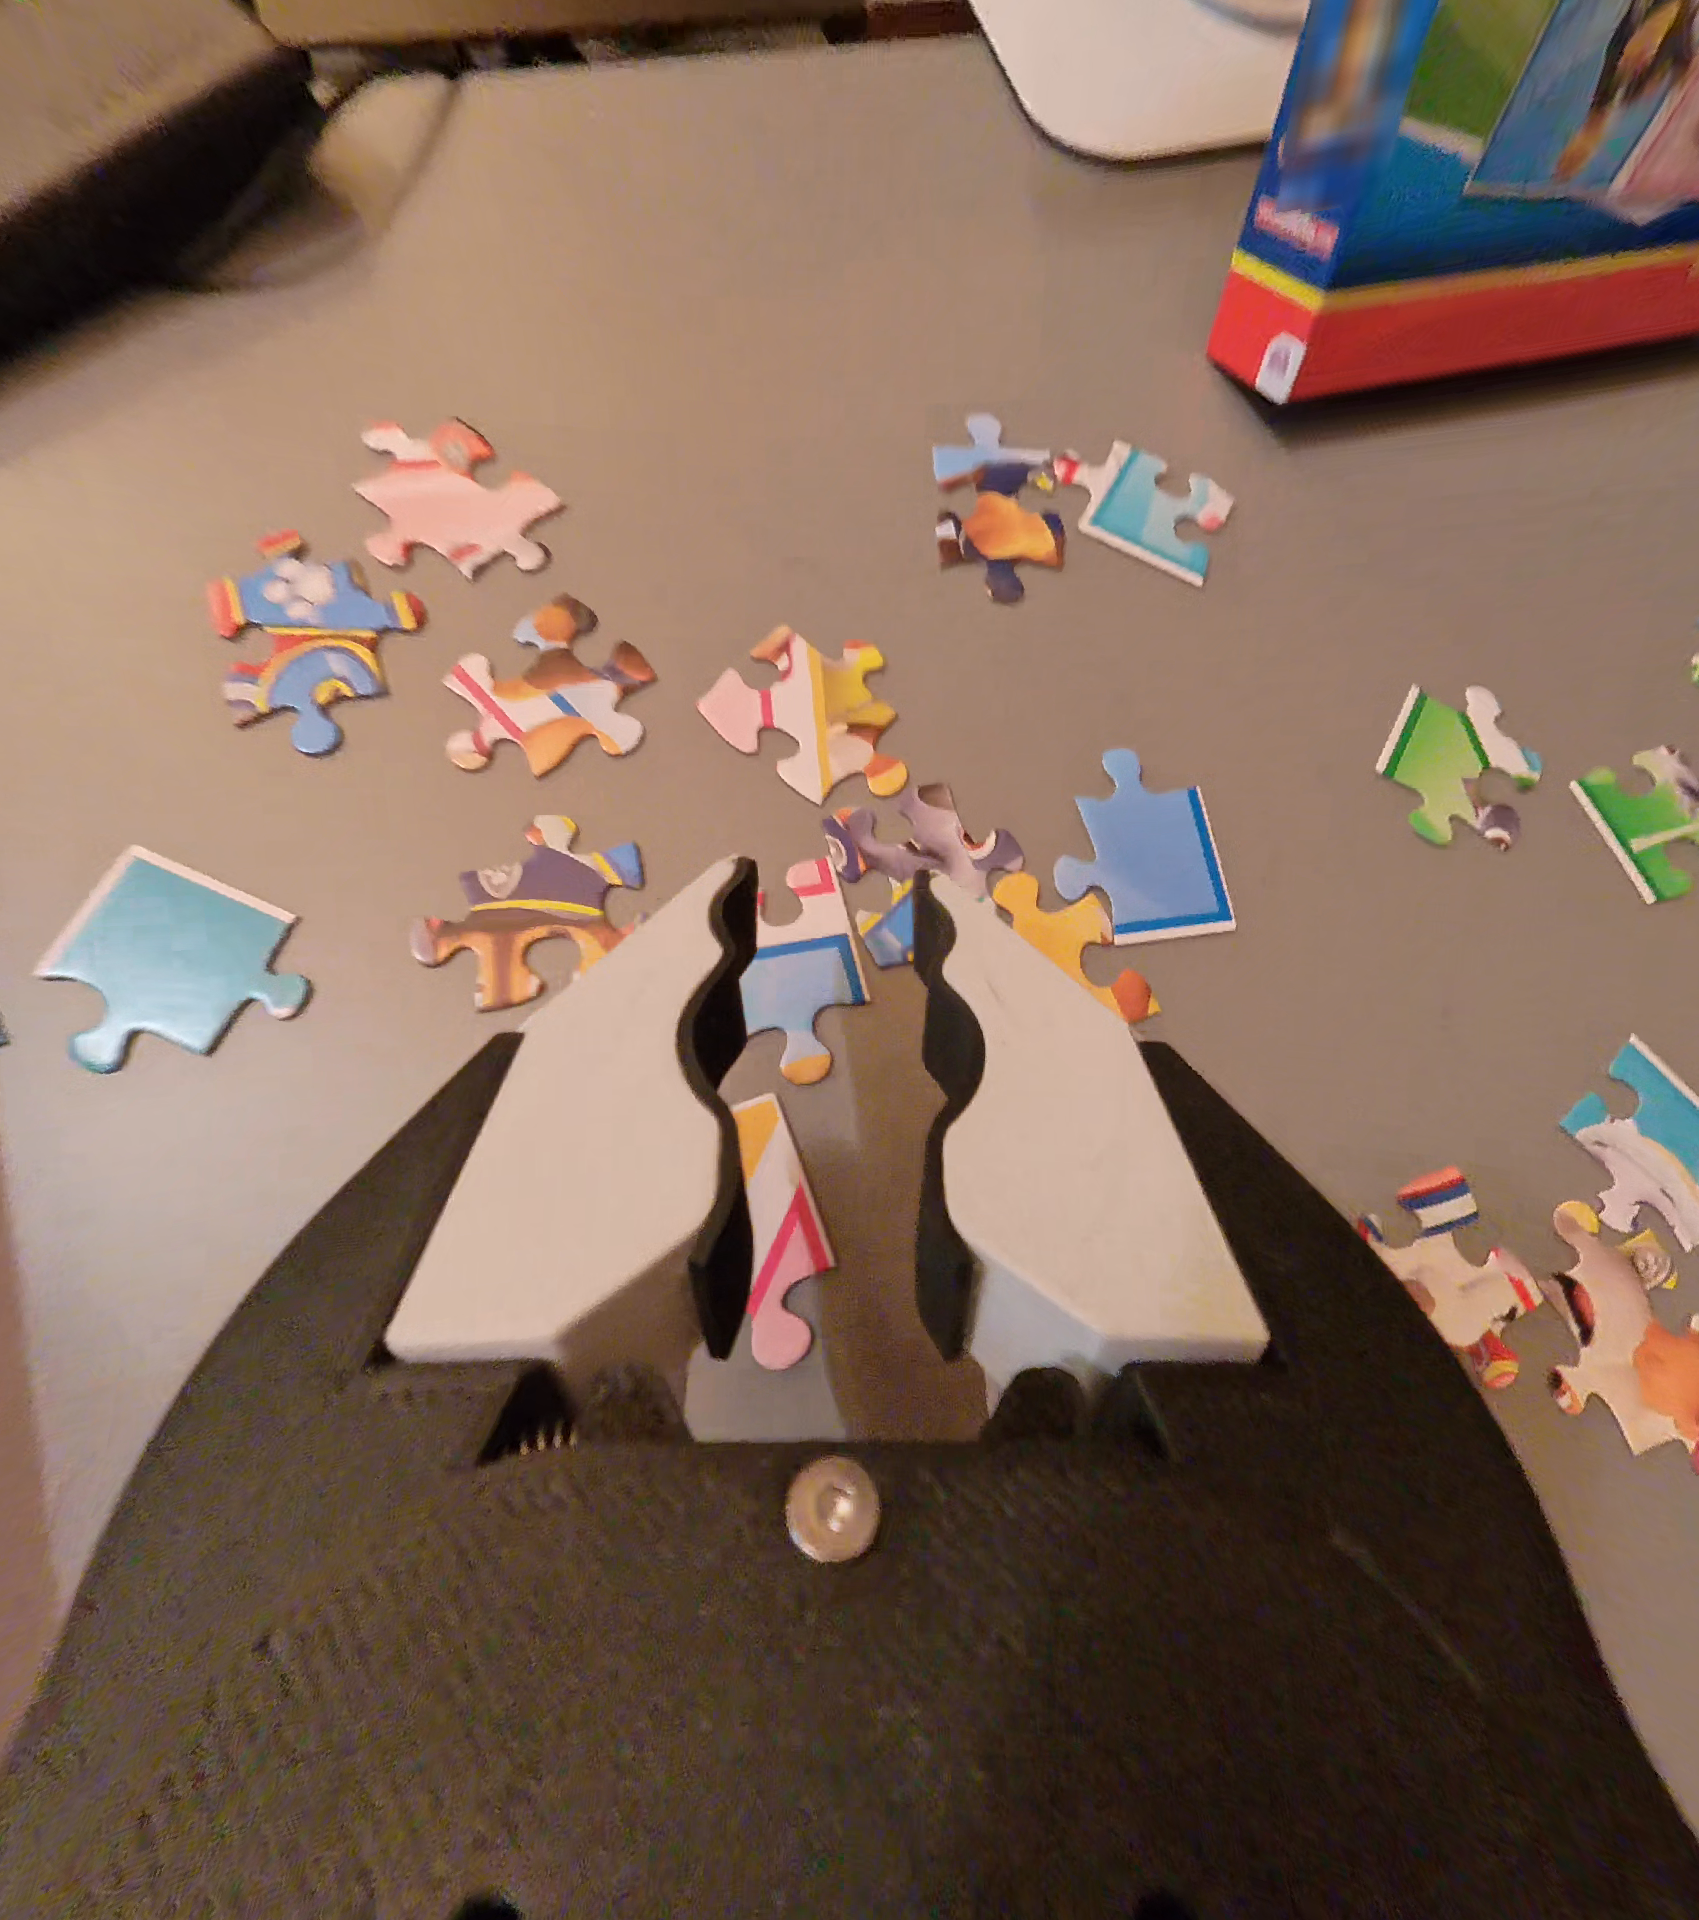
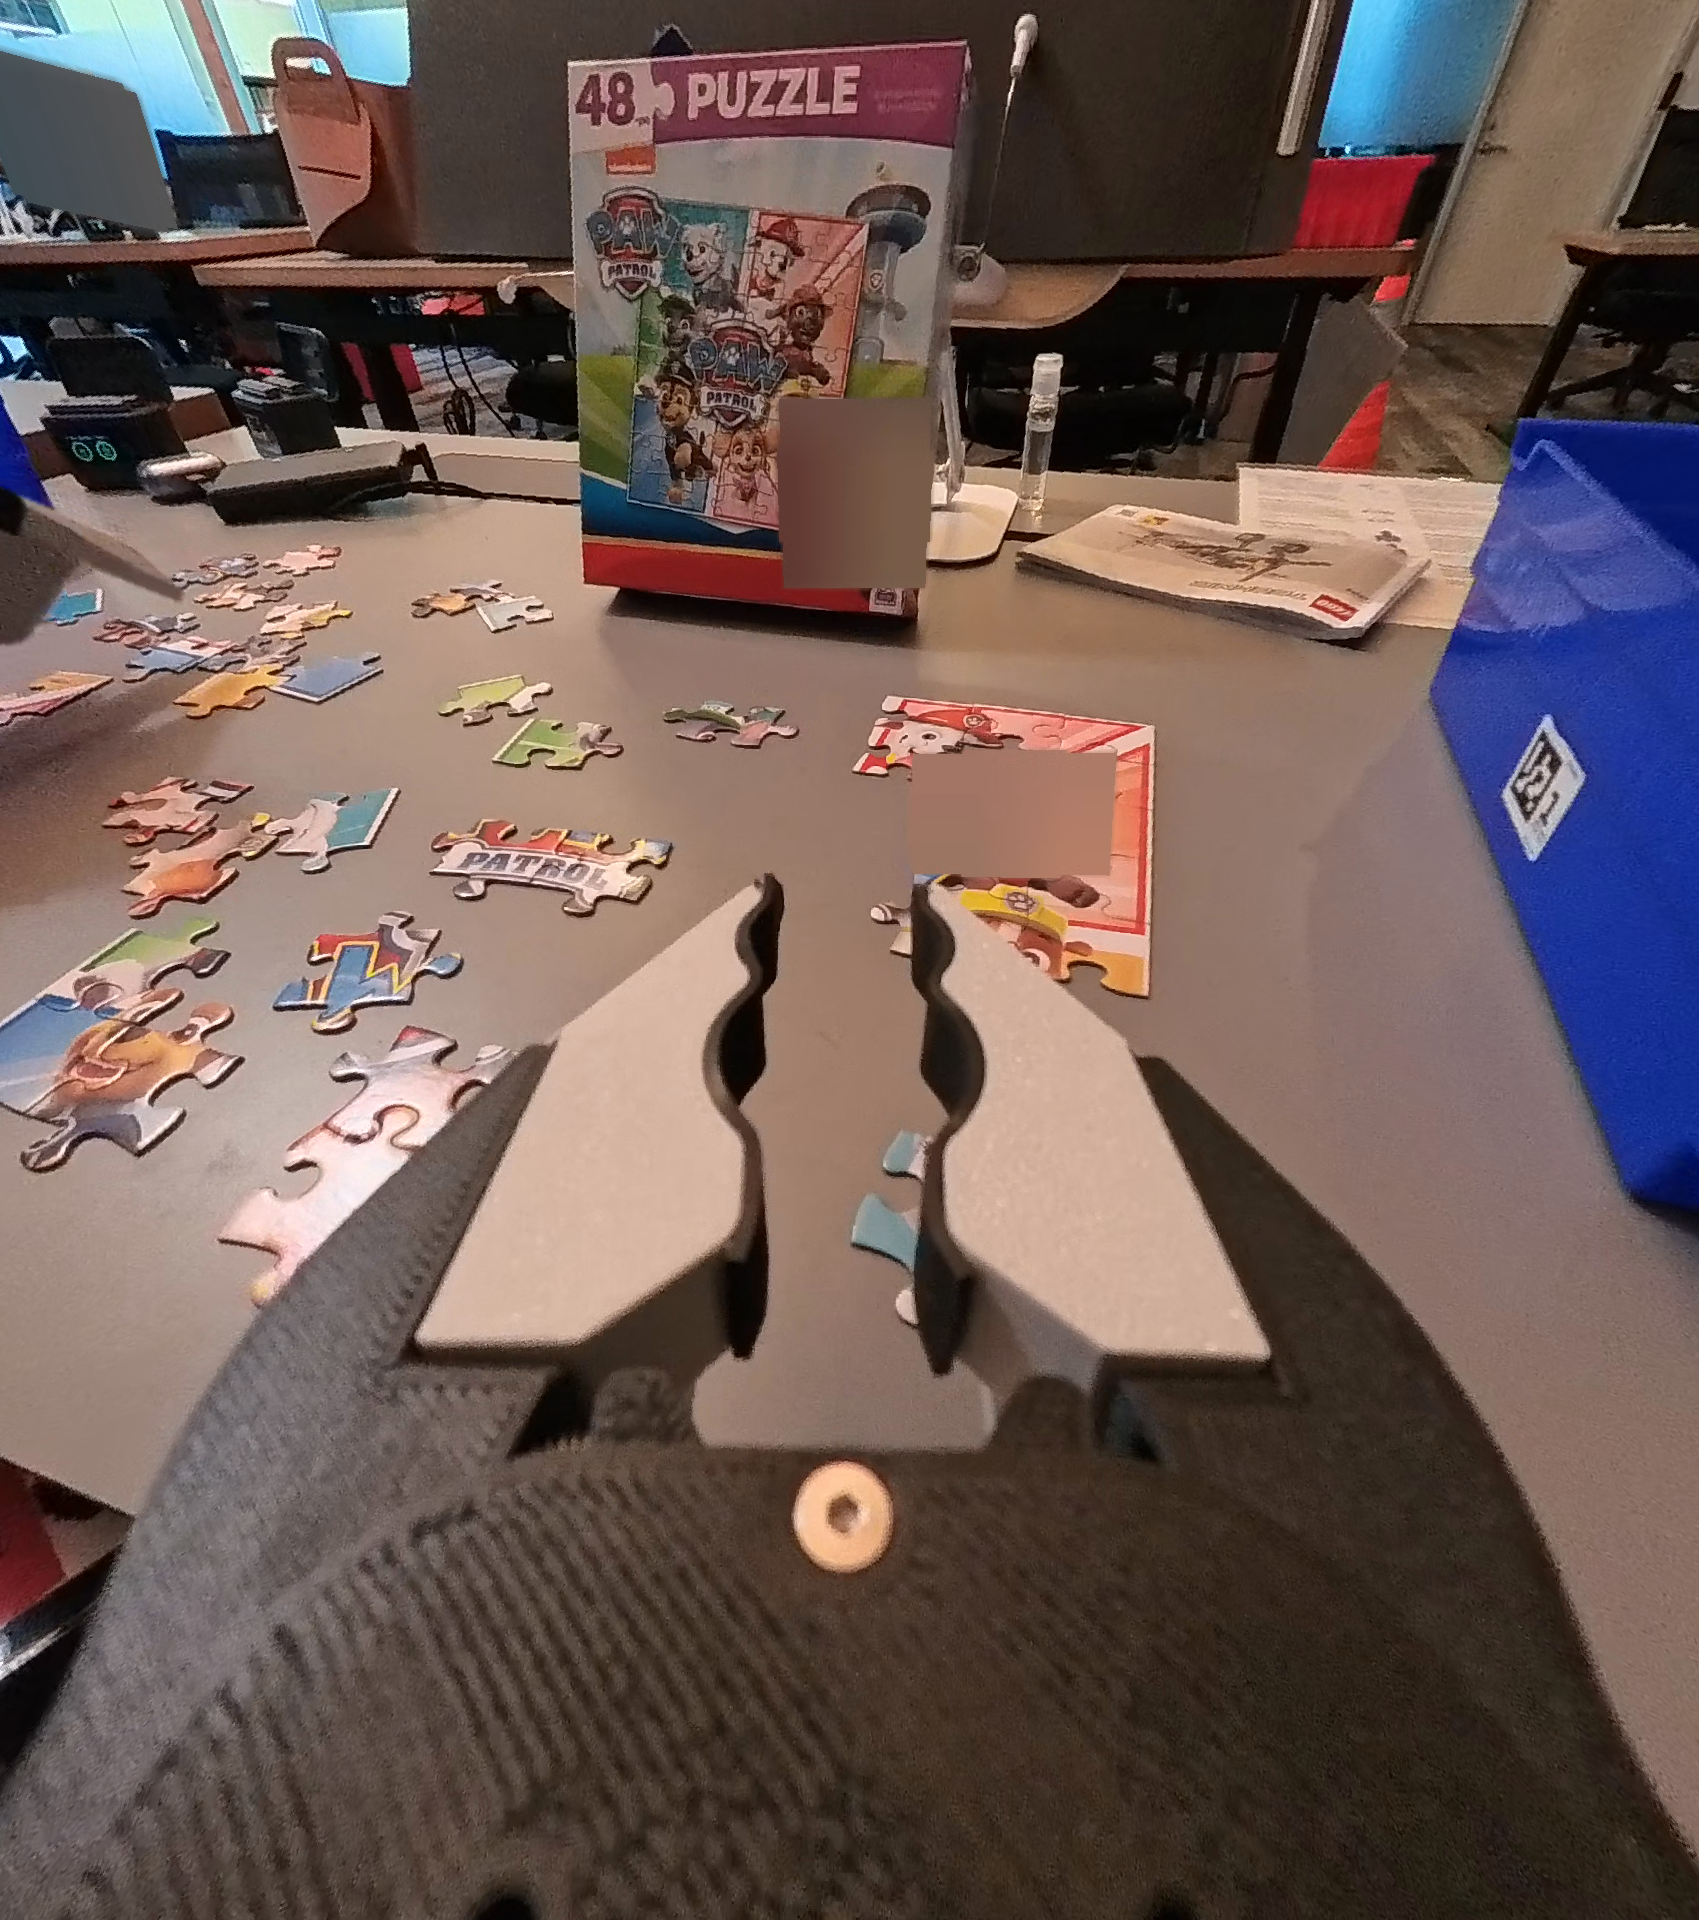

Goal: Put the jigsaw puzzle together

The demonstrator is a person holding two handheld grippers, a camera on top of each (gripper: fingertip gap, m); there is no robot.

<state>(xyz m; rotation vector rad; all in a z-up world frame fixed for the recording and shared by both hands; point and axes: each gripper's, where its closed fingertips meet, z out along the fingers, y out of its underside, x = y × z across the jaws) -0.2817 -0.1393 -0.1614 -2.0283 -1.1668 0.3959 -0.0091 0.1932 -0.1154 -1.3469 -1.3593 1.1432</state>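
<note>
Hovering over the grey table, the left gripper is standing with its jaws apart and nothing clamped between them. Under the gap a blue, white and red puzzle piece is lying flat on the table, and a pink and white piece is showing further back between the fingers; whether either pad touches them cannot be told. Loose pieces are lying all around: a plain teal piece to the left, a blue edge piece just to the right, green pieces further right. At the far right the puzzle box is standing upright.

Hanging above bare table, the right gripper is also open, gripping nothing. Scattered pieces are lying to its left, the box is standing ahead, a partly assembled red-bordered section is lying just right of its right fingertip, and a blue bin is sitting at the far right.
</note>
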